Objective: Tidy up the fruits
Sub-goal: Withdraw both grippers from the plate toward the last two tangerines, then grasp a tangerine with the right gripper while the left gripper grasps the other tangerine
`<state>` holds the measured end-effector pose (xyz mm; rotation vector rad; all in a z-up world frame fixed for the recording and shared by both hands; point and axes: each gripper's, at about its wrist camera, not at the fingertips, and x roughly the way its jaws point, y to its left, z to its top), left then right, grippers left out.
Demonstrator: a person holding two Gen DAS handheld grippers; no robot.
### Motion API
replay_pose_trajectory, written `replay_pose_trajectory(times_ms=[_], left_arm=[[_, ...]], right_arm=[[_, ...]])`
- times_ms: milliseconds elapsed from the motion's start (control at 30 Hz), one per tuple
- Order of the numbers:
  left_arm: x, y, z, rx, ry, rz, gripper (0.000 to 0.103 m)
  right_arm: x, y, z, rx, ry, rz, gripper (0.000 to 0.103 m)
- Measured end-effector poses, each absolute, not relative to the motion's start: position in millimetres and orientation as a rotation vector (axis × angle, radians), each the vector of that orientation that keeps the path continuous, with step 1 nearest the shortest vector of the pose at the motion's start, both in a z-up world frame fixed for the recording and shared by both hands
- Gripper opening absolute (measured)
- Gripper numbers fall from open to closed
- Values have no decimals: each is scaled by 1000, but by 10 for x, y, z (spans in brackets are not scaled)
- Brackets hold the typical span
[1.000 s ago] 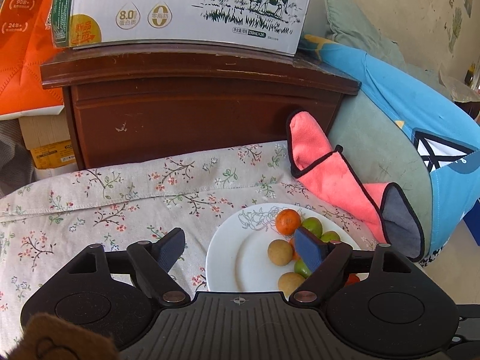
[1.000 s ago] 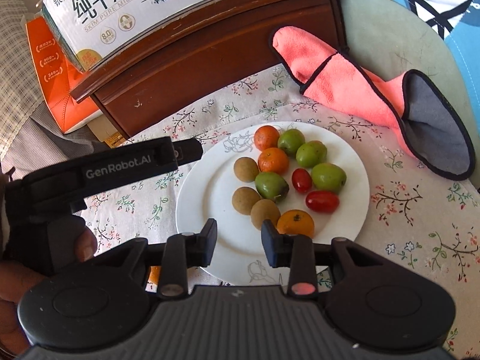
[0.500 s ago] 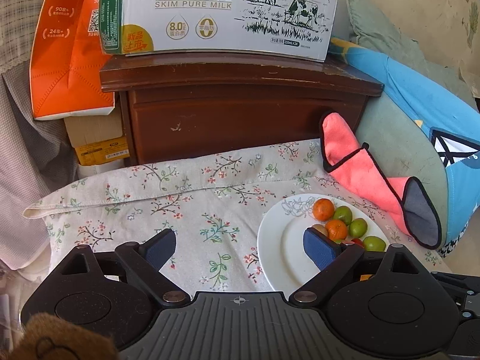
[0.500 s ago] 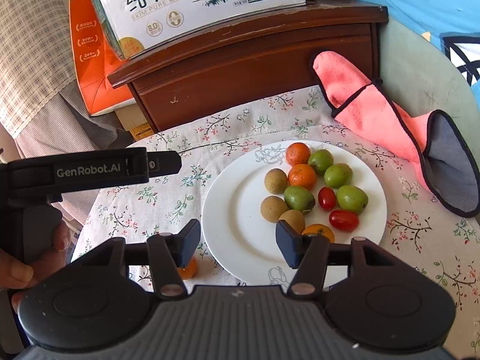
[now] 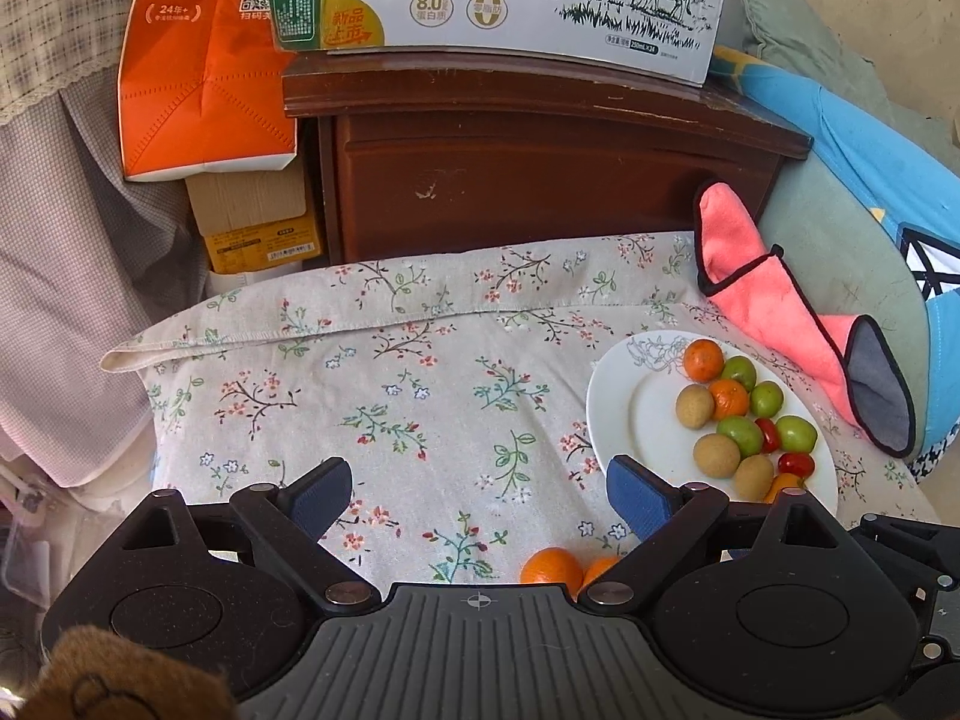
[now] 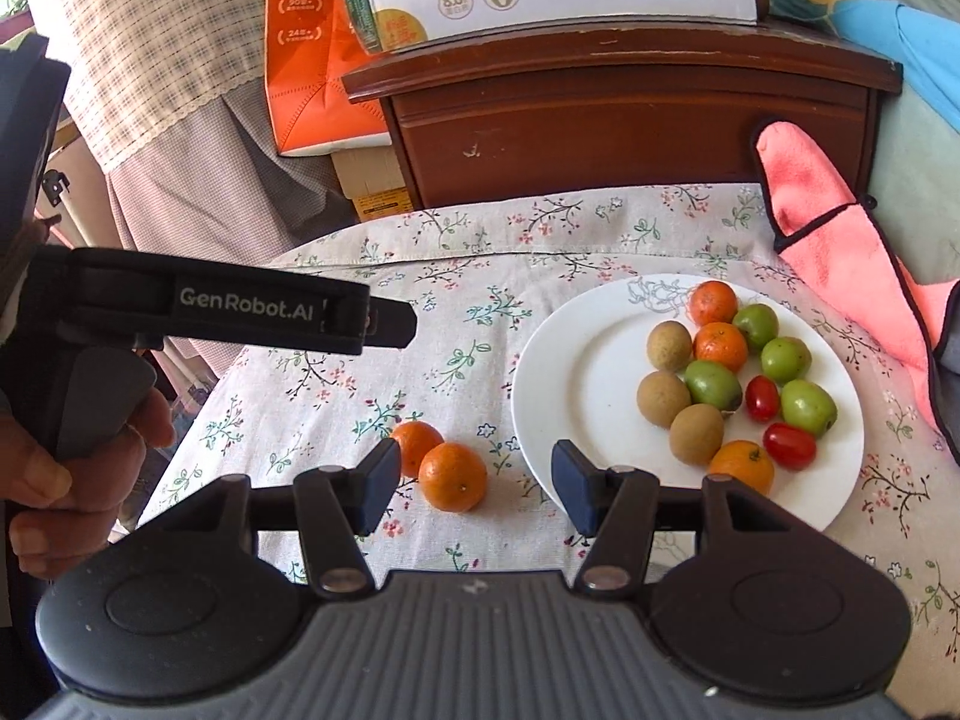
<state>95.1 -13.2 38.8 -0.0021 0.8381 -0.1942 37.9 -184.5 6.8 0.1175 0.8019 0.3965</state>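
- Left wrist view: the left hand-held gripper (image 5: pixel 477 495) is held wide apart over the flowered cloth (image 5: pixel 420 384), with nothing between its pads. A second ago the white plate (image 5: pixel 612 414) lay between the fingers; now it is seen off to the right, so the view has been carried leftward. Two small oranges (image 5: pixel 551 567) are now seen on the cloth at the bottom edge, just left of the plate.
- Right wrist view: the right hand-held gripper (image 6: pixel 474 483) is about half open, its jaws having opened within the last second. An orange (image 6: pixel 452 476) lies free on the cloth between the pads, not pressed by them, touching a second orange (image 6: pixel 417 444) behind it.
- A release is judged to have just been made: oranges are being grouped beside the plate, where three more oranges (image 6: pixel 720 347), green fruits (image 6: pixel 713 384), brown fruits (image 6: pixel 663 399) and cherry tomatoes (image 6: pixel 762 398) remain to be sorted.
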Motion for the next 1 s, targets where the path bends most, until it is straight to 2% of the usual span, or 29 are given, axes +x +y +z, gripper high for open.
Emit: replay_pose_trajectory(times_ms=[433,667,833,1000], left_arm=[[990,55,248,-53,922,-143,93],[998,43,256,-42,924,-151,93],[998,10,229,-31,932,-157,93],[1004,4,203,-48,942,-167,93]], right_arm=[[448,-1635,-125,41,829,421,55],[481,-1559,-207,10,832,414,46],[506,-1514,-266,-15,839,408,44],[525,-1484,-324,-32,847,406,31]])
